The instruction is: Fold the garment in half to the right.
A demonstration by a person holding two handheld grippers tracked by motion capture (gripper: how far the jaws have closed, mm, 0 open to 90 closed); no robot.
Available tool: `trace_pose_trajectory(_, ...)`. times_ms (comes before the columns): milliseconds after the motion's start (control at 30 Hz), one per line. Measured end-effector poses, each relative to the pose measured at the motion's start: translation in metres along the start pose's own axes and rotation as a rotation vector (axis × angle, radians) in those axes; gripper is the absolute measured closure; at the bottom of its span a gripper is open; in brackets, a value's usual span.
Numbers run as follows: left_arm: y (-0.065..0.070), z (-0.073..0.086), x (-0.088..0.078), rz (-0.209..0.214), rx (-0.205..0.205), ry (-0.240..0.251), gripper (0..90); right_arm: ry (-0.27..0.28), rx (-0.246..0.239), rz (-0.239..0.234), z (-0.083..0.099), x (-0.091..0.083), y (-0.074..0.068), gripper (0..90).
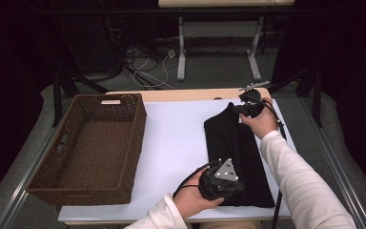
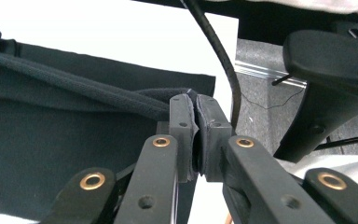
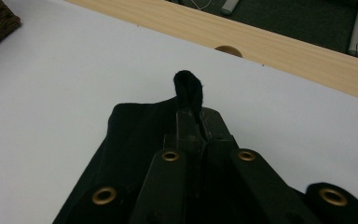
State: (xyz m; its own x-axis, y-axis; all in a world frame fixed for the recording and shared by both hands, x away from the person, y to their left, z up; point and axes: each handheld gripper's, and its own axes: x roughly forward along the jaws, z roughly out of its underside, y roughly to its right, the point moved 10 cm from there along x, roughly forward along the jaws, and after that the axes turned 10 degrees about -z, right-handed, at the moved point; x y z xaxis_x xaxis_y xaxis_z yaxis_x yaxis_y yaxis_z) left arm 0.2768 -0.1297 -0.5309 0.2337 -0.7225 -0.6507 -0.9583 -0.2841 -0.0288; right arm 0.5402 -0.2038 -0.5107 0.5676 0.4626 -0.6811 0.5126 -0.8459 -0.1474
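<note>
The left tool is seen clamped on the near end of a black cloth, its two pads pressed flat together over a raised fold of fabric in the left gripper view. The right tool is likewise closed on the far end, where a small tuft of cloth is pinched up between the jaws in the right gripper view. Both ends are thus held, one by each hand, along the same edge of the cloth.

The cloth is laid on the right half of the white bench, folded into a long strip whose axis runs from the person's side away toward the wooden back edge. The left tool is placed at the near end of that axis, the right tool at the far end, so the strip is spanned lengthwise between them.

A brown wicker basket stands on the left side of the bench, well apart from the cloth, with bare white surface between. It lies to the left of both tools, across the strip's long axis rather than along it, and the left tool is judged the nearer of the two. Any fold or carry toward the basket would therefore be made sideways, with both ends moved together.
</note>
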Motion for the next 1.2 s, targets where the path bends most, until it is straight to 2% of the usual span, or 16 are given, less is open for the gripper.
trace_pose_trajectory(300, 0.005, -0.021, 0.009, 0.025, 0.025, 0.019, 85.8, 0.003, 0.003, 0.02, 0.005, -0.01, 0.015, 87.4)
trace_pose_trajectory(400, 0.006, -0.025, 0.016, 0.031, 0.017, 0.026, 85.8, 0.0, 0.005, 0.03, 0.01, -0.01, 0.022, 87.4)
trace_pose_trajectory(433, 0.006, -0.024, 0.018, 0.044, 0.023, 0.012, 85.8, -0.002, 0.015, 0.033, 0.012, -0.009, 0.024, 87.4)
trace_pose_trajectory(633, 0.009, -0.019, 0.035, 0.059, 0.024, -0.009, 85.8, -0.035, 0.048, 0.048, 0.033, 0.001, 0.041, 87.4)
trace_pose_trajectory(700, 0.008, -0.018, 0.038, 0.052, 0.028, -0.008, 85.8, -0.046, 0.055, 0.056, 0.039, 0.005, 0.046, 87.4)
trace_pose_trajectory(1000, 0.004, -0.011, 0.042, 0.054, -0.003, -0.013, 85.7, -0.069, 0.103, 0.059, 0.061, 0.013, 0.058, 86.0)
trace_pose_trajectory(1067, 0.005, -0.014, 0.041, 0.06, -0.003, -0.011, 85.8, -0.066, 0.11, 0.064, 0.063, 0.012, 0.059, 82.8)
trace_pose_trajectory(1100, 0.005, -0.016, 0.042, 0.05, -0.002, 0.005, 85.7, -0.066, 0.113, 0.063, 0.064, 0.012, 0.059, 81.5)
trace_pose_trajectory(1200, 0.006, -0.019, 0.042, 0.061, 0.01, 0.0, 85.7, -0.057, 0.106, 0.067, 0.064, 0.009, 0.062, 77.3)
